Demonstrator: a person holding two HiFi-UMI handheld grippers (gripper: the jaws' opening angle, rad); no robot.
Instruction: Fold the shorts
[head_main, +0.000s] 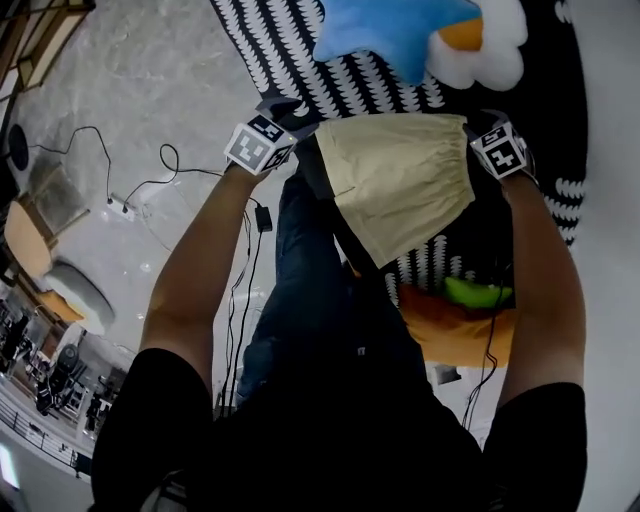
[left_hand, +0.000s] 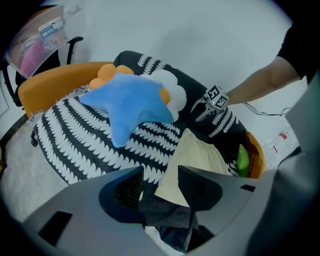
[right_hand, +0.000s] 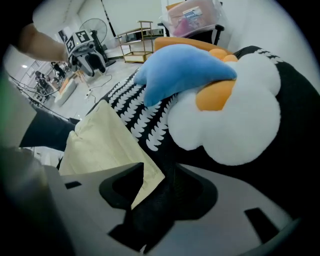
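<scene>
Both bare forearms reach away from the person and steeply down, the left forearm (head_main: 200, 265) on the left and the right forearm (head_main: 545, 270) on the right, each ending in a marker cube at the near edge of a black-and-white patterned cover (head_main: 300, 50). The left tongs (left_hand: 160, 181) slant down toward the cover, while the right tongs (right_hand: 159, 182) point almost straight down. On the far part of the cover lie a blue star pillow (head_main: 385, 30) and, partly under it, a white flower pillow (head_main: 495, 45) with an orange middle. The cover lies over an orange seat (head_main: 455, 335), and a green object (head_main: 475, 293) sits on the seat's near right side. The person's legs in jeans (head_main: 310, 270) stand close against the seat on the left, and cables (head_main: 170, 165) trail over the pale floor (head_main: 130, 90) beyond them. The cream shorts (head_main: 400, 180) lie spread on the near part of the cover, their far edge running from one pair of tongs to the other. The left tongs are released, their jaws wide apart with the left corner of the shorts and some dark cloth between them. The right tongs are also unclenched, their jaws astride the right corner, which lies against one jaw.
</scene>
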